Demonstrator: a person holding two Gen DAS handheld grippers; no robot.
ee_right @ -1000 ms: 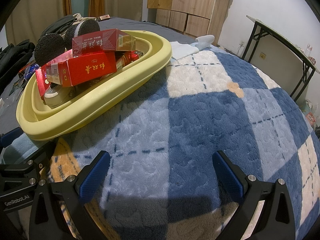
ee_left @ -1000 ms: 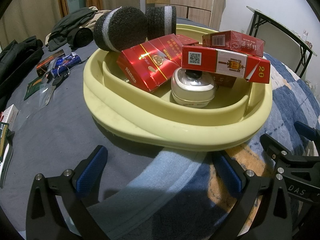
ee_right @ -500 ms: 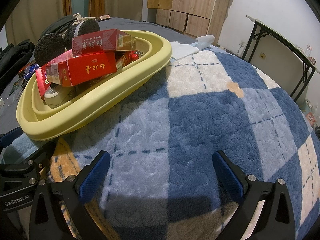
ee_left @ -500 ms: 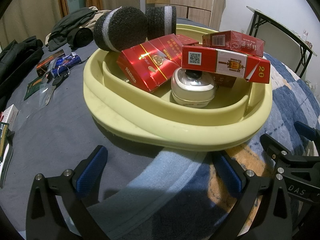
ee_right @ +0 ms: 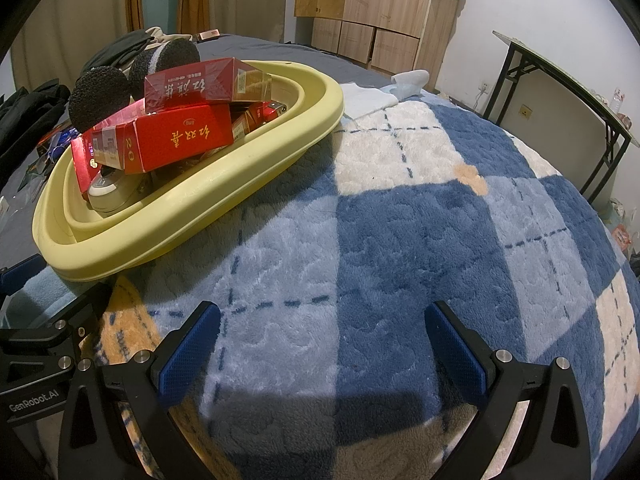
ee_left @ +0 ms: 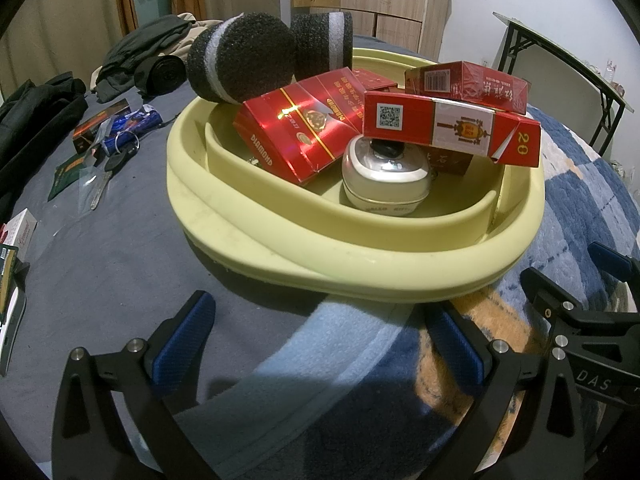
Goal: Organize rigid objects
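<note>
On the bed, the pale yellow plastic basin (ee_left: 280, 236) is heaped: any nudge from either wide-open, empty gripper's fingers (ee_left: 184, 340) could tip the overhanging red cardboard cigarette box (ee_left: 452, 128) out.

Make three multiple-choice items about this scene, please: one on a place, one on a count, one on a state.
1. Where does the small white case sit?
A. in the yellow basin
B. on the blue checked blanket
C. beside the keys

2. How many black foam rollers lean on the basin's far rim?
A. one
B. two
C. four

3. In what state is the left tool?
A. shut on a red carton
B. shut on the basin rim
C. open, holding nothing

Answers:
1 A: the case lies inside the basin, under a red carton.
2 B: two rollers show side by side.
3 C: its blue pads stand wide apart over the bedding.
</note>
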